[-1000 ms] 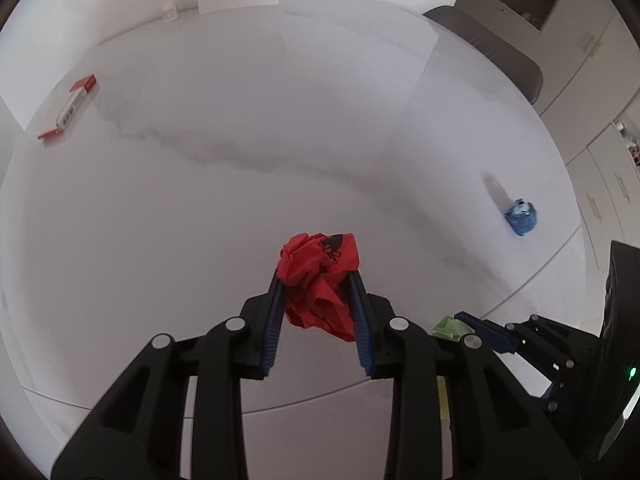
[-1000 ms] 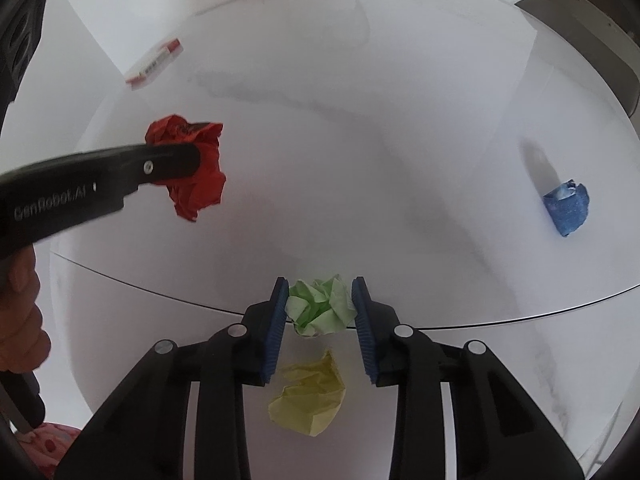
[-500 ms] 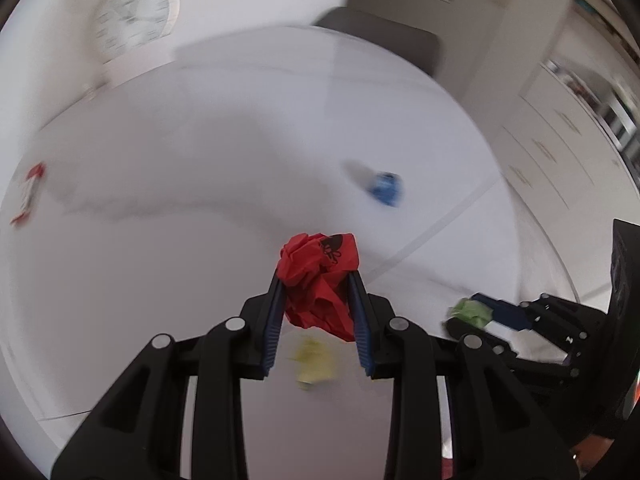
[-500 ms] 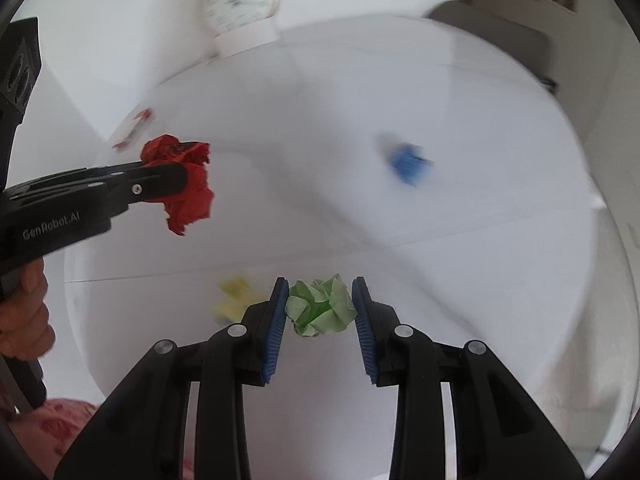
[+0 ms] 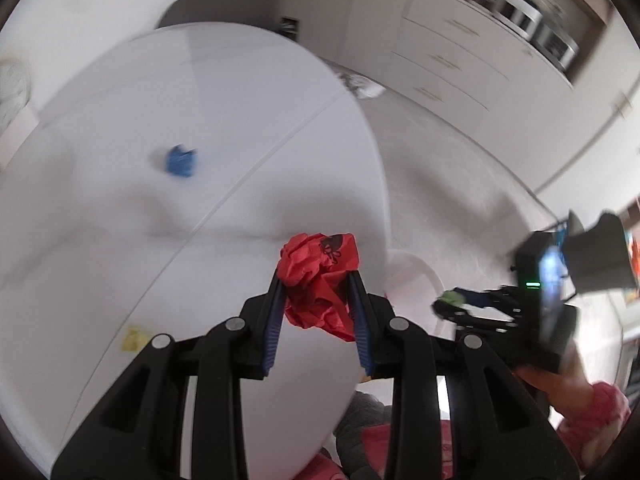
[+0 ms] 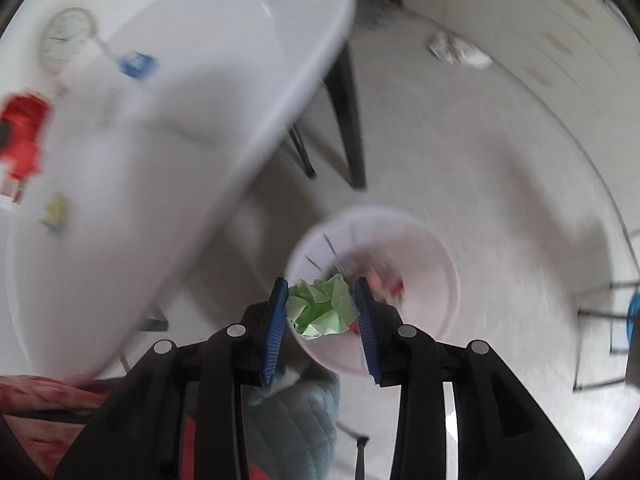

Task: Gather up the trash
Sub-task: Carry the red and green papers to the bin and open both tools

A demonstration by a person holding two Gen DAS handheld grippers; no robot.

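My left gripper (image 5: 316, 280) is shut on a crumpled red paper ball (image 5: 318, 280) and hangs over the right edge of the white table (image 5: 200, 100). My right gripper (image 6: 321, 308) is shut on a crumpled green paper ball (image 6: 322, 308), above the white trash bin (image 6: 436, 256) on the floor. That bin holds some trash, blurred. In the left wrist view the right gripper (image 5: 452, 300) shows at the right with the green ball (image 5: 452, 298), beside the bin's rim (image 5: 416, 276). A blue paper ball (image 5: 180, 161) and a yellow paper ball (image 5: 134, 338) lie on the table.
The table's dark legs (image 6: 346, 120) stand left of the bin. White drawer cabinets (image 5: 460, 64) line the far wall, with crumpled white stuff (image 6: 456, 50) on the floor near them. A grey chair (image 5: 228, 4) stands behind the table. A person's hand (image 5: 560, 392) holds the right gripper.
Both grippers swung right, off the tabletop toward its edge, each keeping its paper ball. The right one now hangs over the floor bin; the yellow and blue balls stayed on the table.
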